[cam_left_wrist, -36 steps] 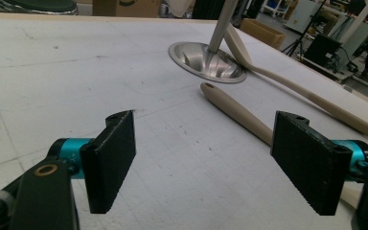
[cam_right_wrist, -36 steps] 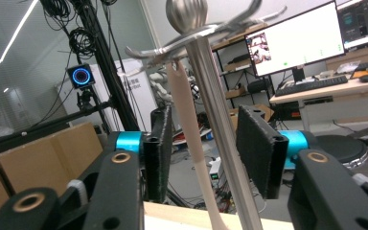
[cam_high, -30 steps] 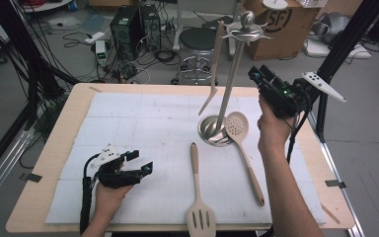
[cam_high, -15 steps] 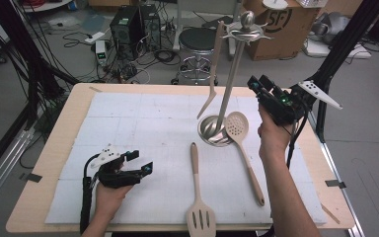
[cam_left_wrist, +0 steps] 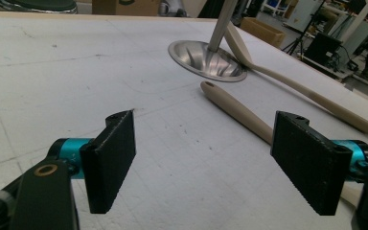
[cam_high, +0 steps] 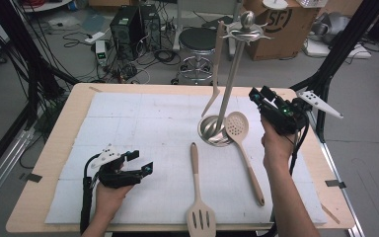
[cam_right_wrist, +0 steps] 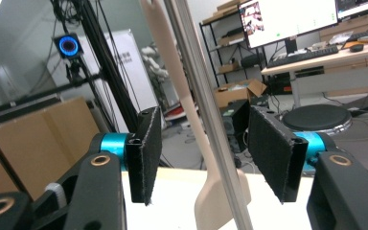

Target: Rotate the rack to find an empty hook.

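1. The metal utensil stand (cam_high: 229, 89) is serving as the landmark: one beige spatula (cam_high: 216, 74) is already hanging from a hook at the stand's top, its blade dangling just left of the pole.
2. Two utensils are lying unhung on the white mat (cam_high: 143, 128) – the perforated skimmer (cam_high: 243, 148), its head touching the stand's base on the right, and the slotted turner (cam_high: 197, 197), stretched out in front of the base toward the person.
3. Judgement: the hanging work is roughly one third done; two pieces are remaining.
4. The right gripper (cam_high: 262, 98) is hovering to the right of the stand's pole, above the skimmer. Its jaws have just been opening and are standing apart; the right gripper view is showing the pole and hanging spatula beyond the gap, with neither pad pressing on anything.
5. The left gripper (cam_high: 140, 165) is resting well left of the stand, jaws wide apart and gripping nothing – the turner's handle (cam_left_wrist: 239, 112) is lying ahead of it.
6. Condition of the hung spatula: pale beige, smooth, slim handle widening to a flat blade, hanging near vertical beside the pole
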